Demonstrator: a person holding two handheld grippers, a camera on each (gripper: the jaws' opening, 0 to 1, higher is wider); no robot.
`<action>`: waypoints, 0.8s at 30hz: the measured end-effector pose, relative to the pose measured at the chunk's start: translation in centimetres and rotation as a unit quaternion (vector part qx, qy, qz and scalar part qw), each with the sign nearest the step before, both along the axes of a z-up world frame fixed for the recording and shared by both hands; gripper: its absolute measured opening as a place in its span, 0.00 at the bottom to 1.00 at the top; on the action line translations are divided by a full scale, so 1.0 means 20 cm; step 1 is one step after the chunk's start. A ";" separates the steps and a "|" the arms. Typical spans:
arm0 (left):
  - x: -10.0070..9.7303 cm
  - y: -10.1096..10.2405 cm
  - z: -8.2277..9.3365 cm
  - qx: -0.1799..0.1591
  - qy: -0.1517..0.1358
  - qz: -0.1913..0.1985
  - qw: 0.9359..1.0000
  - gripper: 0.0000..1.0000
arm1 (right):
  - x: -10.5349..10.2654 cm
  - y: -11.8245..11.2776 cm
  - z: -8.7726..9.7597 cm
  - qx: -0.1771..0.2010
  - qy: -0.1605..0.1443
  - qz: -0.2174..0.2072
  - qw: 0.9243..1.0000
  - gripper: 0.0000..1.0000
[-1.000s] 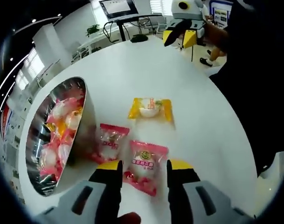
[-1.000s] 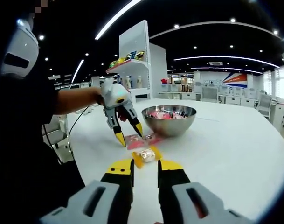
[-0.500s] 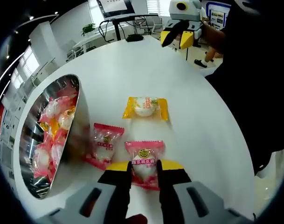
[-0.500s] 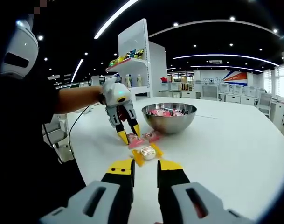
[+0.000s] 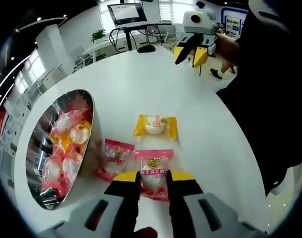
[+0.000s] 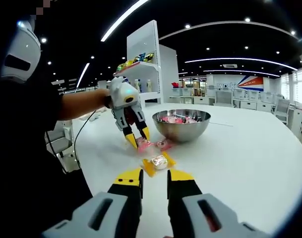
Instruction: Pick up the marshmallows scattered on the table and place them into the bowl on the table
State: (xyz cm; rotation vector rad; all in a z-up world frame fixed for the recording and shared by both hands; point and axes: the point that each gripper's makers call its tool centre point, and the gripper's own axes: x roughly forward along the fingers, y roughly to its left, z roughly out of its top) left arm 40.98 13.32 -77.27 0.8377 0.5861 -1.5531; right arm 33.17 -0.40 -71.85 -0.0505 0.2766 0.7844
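The left claw (image 5: pixel 153 179) is pinching a pink packet (image 5: pixel 154 171) between its jaws, just above the table (image 5: pixel 141 79), with the bowl (image 5: pixel 34 148) lying close to its left, so that arm is nearer. The right claw (image 6: pixel 154 178) is hanging apart and empty, the yellow packet (image 6: pixel 158 162) lying just ahead of its tips. Another pink packet (image 5: pixel 116 158) is sitting beside the bowl; the packets' print is too small to read.
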 end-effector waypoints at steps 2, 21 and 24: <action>-0.03 -0.03 0.04 -0.015 0.004 -0.001 1.000 0.23 | 0.00 0.00 0.00 0.000 0.001 -0.002 1.000 0.20; 0.15 -0.14 0.38 -0.156 -0.001 0.108 0.982 0.23 | -0.01 0.02 -0.02 -0.011 0.009 0.010 1.000 0.19; 0.18 -0.13 0.41 -0.167 0.001 0.125 0.978 0.23 | -0.01 0.02 -0.03 -0.011 0.011 0.010 1.000 0.19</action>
